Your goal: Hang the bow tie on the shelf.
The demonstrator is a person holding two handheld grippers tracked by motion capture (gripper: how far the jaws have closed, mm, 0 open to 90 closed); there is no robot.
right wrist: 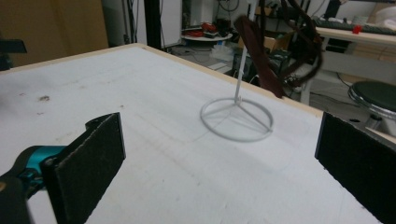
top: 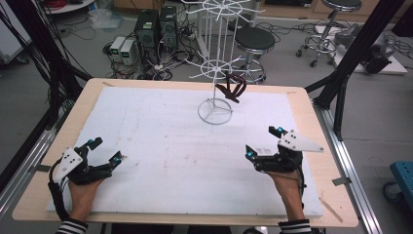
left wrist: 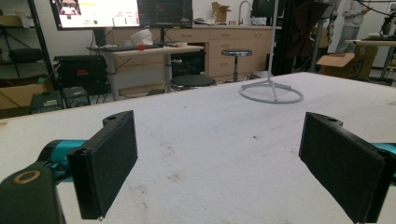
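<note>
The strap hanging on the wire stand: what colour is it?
Dark brown strap, clearest in the right gripper view.

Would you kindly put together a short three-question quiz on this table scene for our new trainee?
1. True or false: the left gripper has its jaws closed on the dark strap.
2. Where is the strap? A) flat on the white mat; B) hanging on the white wire stand; C) in the right gripper.
3. Fill in: the stand's ring base sits at the ____ side of the table from the person's hands.

Key: 1 false, both grippers are open and hold nothing; 2 B; 3 far.
</note>
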